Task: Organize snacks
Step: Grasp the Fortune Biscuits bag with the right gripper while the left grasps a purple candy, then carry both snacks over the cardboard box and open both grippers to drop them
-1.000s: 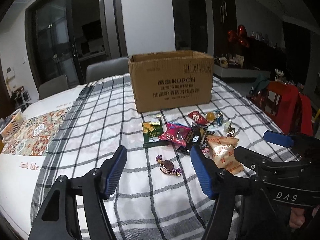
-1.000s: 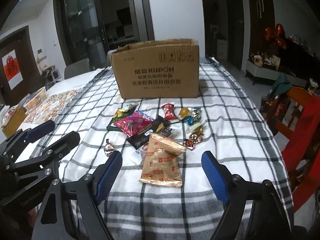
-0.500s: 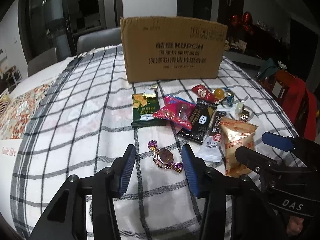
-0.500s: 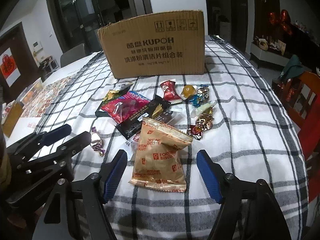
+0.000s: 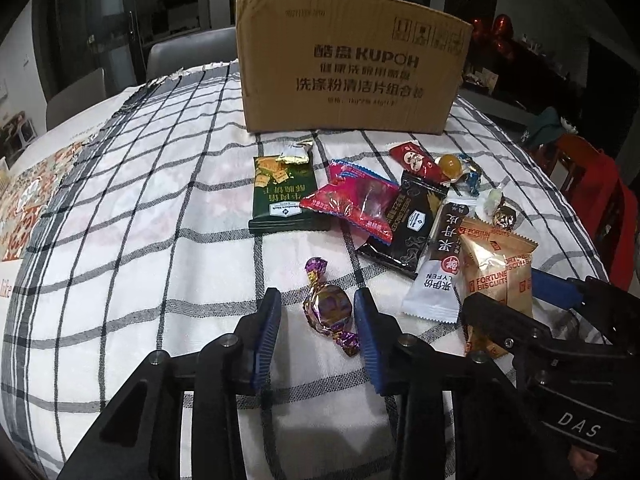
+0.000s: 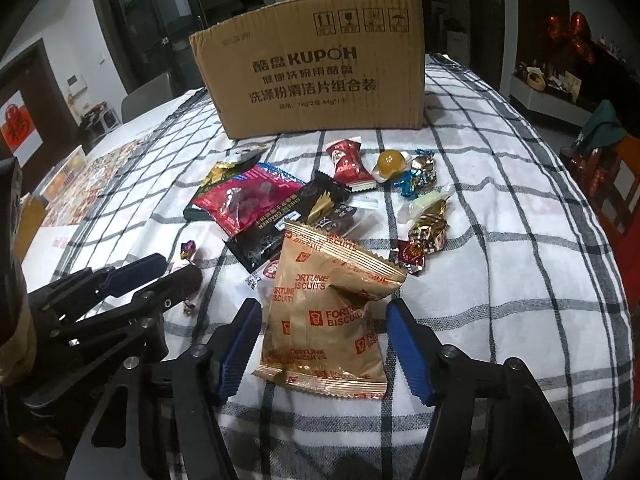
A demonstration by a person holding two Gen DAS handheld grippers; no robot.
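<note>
Now the left gripper (image 5: 316,312) has its jaws narrow around one purple candy (image 5: 329,309) on the bench (image 5: 120,240), not squeezing yet. The right gripper (image 6: 324,330) has wide jaws around one gold biscuit bag (image 6: 326,316). One cardboard box (image 6: 316,68) stands behind the snacks.

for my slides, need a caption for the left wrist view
Open left gripper straddling a purple-wrapped candy on the checked tablecloth, cardboard box behind.
</note>
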